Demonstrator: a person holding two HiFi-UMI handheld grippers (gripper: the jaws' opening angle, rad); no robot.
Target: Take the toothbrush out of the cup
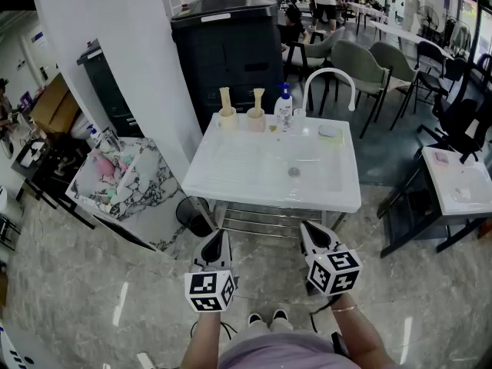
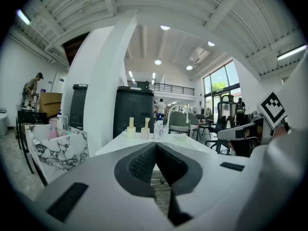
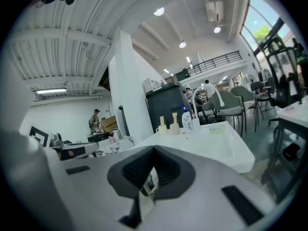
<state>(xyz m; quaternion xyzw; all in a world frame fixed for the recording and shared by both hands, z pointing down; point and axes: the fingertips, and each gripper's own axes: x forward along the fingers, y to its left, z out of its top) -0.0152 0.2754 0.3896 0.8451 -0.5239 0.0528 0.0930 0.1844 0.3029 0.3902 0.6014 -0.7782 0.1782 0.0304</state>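
Two cream cups stand at the back left of the white sink table (image 1: pixel 231 179): the left cup (image 1: pixel 227 118) and the right cup (image 1: pixel 256 119), each with a cream toothbrush (image 1: pixel 225 97) upright in it. In the left gripper view the cups (image 2: pixel 130 131) look small and far off. The right gripper view shows the cups (image 3: pixel 162 128) just as distant. My left gripper (image 1: pixel 218 237) and right gripper (image 1: pixel 309 229) hang side by side short of the table's near edge. Both are shut and hold nothing.
A blue-capped pump bottle (image 1: pixel 284 108), a curved white faucet (image 1: pixel 329 81) and a soap bar (image 1: pixel 329 131) stand along the sink's back edge. A black cabinet (image 1: pixel 231 44) stands behind it. A marble-topped table (image 1: pixel 123 181) is at the left, another white table (image 1: pixel 461 183) at the right.
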